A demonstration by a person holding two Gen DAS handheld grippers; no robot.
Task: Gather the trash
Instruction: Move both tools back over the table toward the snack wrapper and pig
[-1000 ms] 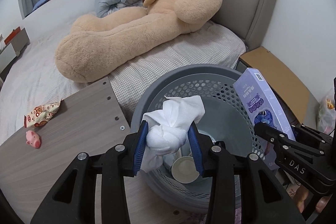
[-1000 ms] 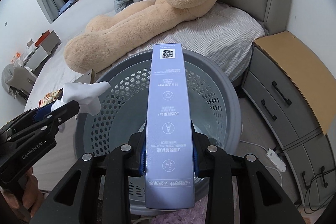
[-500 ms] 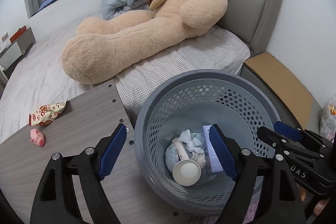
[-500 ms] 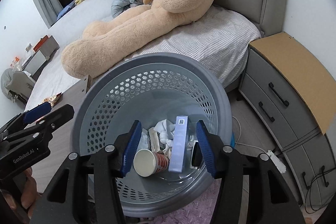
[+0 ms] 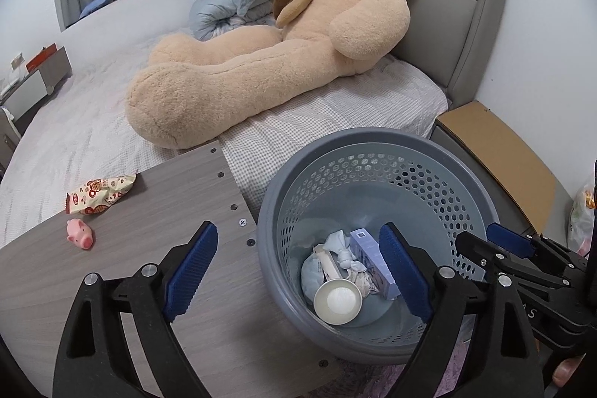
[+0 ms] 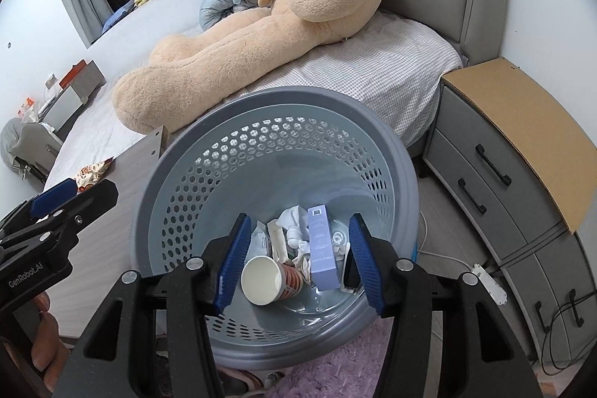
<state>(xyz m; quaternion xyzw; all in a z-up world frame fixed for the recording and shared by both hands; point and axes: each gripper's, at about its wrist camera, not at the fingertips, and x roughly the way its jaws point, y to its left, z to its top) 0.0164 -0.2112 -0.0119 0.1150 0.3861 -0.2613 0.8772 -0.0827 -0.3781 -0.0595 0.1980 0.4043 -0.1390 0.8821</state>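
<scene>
A grey perforated basket (image 5: 377,140) stands on the floor beside the bed; it also shows in the right wrist view (image 6: 283,99). Inside lie a purple box (image 6: 322,245), a white crumpled tissue (image 6: 293,219), a paper cup (image 6: 266,280) and other wrappers. In the left wrist view the box (image 5: 373,262), tissue (image 5: 345,256) and cup (image 5: 337,301) show too. My left gripper (image 5: 298,271) is open and empty above the basket's left rim. My right gripper (image 6: 296,263) is open and empty over the basket. A snack wrapper (image 5: 99,193) lies on the wooden table (image 5: 130,260).
A pink pig toy (image 5: 80,234) lies near the wrapper. A big teddy bear (image 5: 268,43) lies on the bed (image 5: 93,99). A nightstand (image 6: 522,152) with a cardboard top stands right of the basket. A purple rug (image 6: 354,372) and a power strip (image 6: 485,282) lie on the floor.
Both grippers opened: the left let go of the white tissue and the right let go of the purple box. Both now lie in the basket. The left gripper has shifted left.
</scene>
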